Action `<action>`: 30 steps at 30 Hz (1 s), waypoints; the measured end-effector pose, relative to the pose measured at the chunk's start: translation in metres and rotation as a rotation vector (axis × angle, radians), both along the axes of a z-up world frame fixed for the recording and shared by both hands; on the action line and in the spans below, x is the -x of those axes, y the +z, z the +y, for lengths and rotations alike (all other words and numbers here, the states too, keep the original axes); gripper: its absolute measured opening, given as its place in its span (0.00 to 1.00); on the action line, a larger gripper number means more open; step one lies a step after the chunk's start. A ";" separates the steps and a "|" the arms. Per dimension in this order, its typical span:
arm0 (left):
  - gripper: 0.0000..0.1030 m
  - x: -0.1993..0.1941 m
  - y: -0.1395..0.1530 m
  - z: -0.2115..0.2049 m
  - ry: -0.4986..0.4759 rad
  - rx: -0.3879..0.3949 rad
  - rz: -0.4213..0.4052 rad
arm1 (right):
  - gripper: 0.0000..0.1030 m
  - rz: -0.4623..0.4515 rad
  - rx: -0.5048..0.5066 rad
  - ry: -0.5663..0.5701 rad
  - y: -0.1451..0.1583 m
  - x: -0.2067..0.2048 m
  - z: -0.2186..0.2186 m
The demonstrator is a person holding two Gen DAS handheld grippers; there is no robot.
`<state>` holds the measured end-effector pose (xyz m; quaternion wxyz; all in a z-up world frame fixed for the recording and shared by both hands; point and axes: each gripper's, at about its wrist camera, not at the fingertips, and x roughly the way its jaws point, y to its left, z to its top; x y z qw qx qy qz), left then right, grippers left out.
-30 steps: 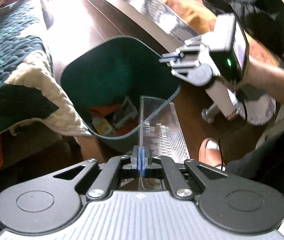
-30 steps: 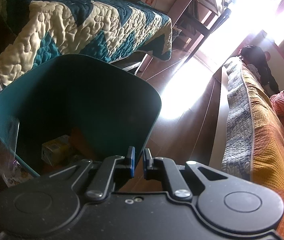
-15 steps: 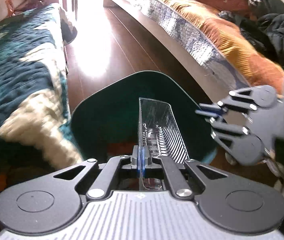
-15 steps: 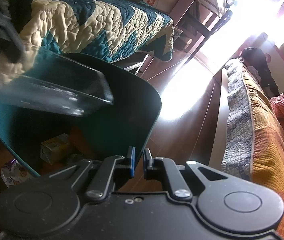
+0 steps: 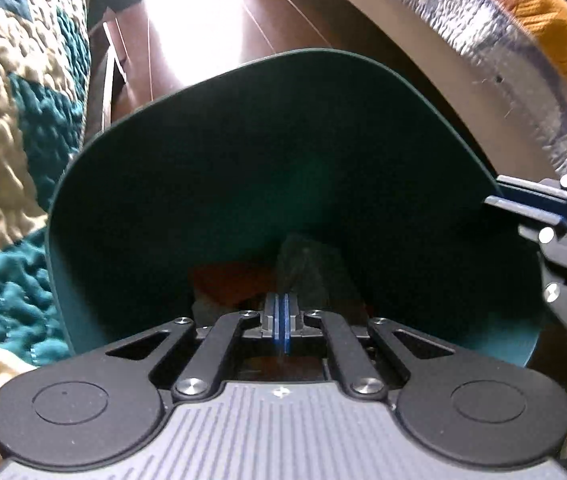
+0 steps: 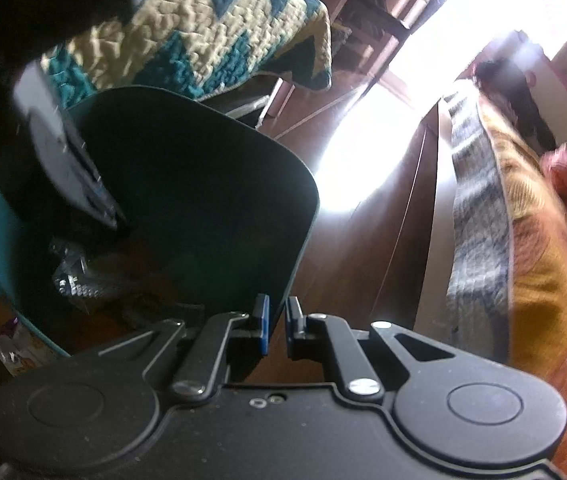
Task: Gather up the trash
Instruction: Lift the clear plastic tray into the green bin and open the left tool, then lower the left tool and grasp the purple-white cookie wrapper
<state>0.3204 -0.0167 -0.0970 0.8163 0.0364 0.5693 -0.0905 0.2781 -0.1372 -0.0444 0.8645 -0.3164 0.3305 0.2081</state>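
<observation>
A dark green trash bin (image 5: 243, 128) fills the left wrist view; it also shows in the right wrist view (image 6: 211, 184). My left gripper (image 5: 282, 322) is shut on the clear plastic tray (image 5: 307, 268), which reaches down inside the bin among orange trash (image 5: 227, 280). The tray also shows faintly in the right wrist view (image 6: 71, 276). My right gripper (image 6: 276, 322) is shut on the bin's rim; it appears at the right of the left wrist view (image 5: 523, 206). The left gripper's body (image 6: 43, 140) hangs over the bin, blurred.
A teal and cream quilt (image 5: 11, 120) covers a bed on the left. A bed with an orange blanket (image 6: 539, 240) runs along the right. Dark wood floor (image 6: 395, 224) lies between, with strong glare. A small wrapper (image 6: 15, 348) lies on the floor beside the bin.
My left gripper has moved forward and down, carrying the clear tray from above the bin's near rim into the bin. My right gripper has stayed clamped on the rim.
</observation>
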 end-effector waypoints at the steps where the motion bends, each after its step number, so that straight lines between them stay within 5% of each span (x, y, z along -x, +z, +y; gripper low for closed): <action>1: 0.02 0.001 -0.002 -0.001 -0.004 -0.001 0.000 | 0.07 0.017 -0.011 -0.011 -0.001 -0.003 -0.002; 6: 0.09 -0.002 -0.005 -0.002 -0.007 0.016 0.008 | 0.10 0.062 -0.052 -0.037 0.000 -0.012 -0.007; 11: 0.56 0.005 0.006 -0.001 -0.015 0.057 -0.041 | 0.43 0.130 -0.046 -0.036 -0.005 -0.020 0.002; 12: 0.57 0.007 0.010 -0.001 -0.016 0.047 -0.060 | 0.51 0.149 -0.053 -0.044 -0.008 -0.023 0.004; 16: 0.59 0.015 0.024 0.006 -0.022 0.073 -0.105 | 0.58 0.194 -0.060 -0.091 -0.014 -0.034 0.008; 17: 0.60 0.017 0.029 0.009 -0.022 0.076 -0.119 | 0.56 0.217 -0.082 -0.111 -0.014 -0.039 0.007; 19: 0.63 0.025 0.040 0.014 -0.038 0.081 -0.158 | 0.33 0.243 -0.116 -0.147 -0.013 -0.045 0.005; 23: 0.64 0.047 0.062 0.019 -0.095 0.077 -0.229 | 0.07 0.212 -0.090 -0.184 -0.018 -0.050 0.000; 26: 0.65 0.062 0.075 0.025 -0.123 0.074 -0.263 | 0.03 0.235 -0.151 -0.207 -0.015 -0.057 -0.012; 30: 0.65 0.083 0.092 0.041 -0.147 0.087 -0.296 | 0.05 0.167 -0.099 -0.192 -0.019 -0.054 -0.013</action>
